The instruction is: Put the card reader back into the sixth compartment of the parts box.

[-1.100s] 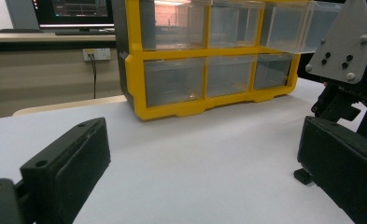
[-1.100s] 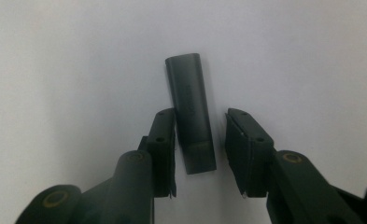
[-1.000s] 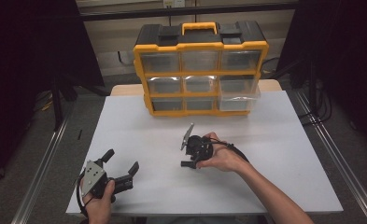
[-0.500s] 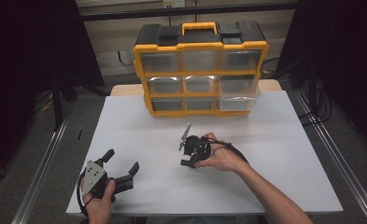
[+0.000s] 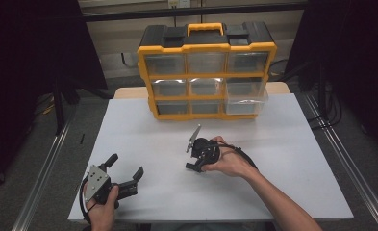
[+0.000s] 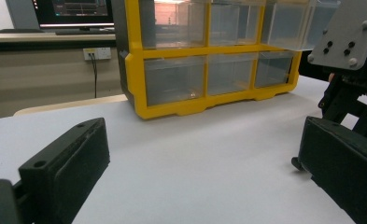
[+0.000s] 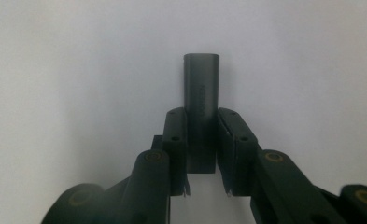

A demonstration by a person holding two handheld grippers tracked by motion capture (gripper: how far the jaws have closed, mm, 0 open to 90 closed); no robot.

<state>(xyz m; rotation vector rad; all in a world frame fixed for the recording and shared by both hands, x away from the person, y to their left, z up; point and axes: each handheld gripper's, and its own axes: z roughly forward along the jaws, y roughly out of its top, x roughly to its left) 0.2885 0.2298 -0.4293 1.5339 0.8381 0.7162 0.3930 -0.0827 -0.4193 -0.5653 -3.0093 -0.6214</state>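
My right gripper (image 7: 201, 119) is shut on a small dark grey oblong piece (image 7: 201, 88) with rounded corners, which sticks out past the fingertips against the white table (image 7: 55, 70). From above, the right gripper (image 5: 196, 162) points down at the middle of the table (image 5: 273, 144), held by a hand. My left gripper (image 5: 126, 173) rests near the front left corner, jaws wide apart and empty. In the left gripper view its two black jaws frame bare table, the left gripper (image 6: 200, 163) facing a yellow organizer (image 6: 134, 70) and the right gripper (image 6: 354, 70).
A yellow and black organizer (image 5: 207, 72) with clear drawers stands at the back of the table. Its bottom right drawer (image 5: 246, 103) is pulled out a little. Metal rails (image 5: 42, 178) run along both sides of the table.
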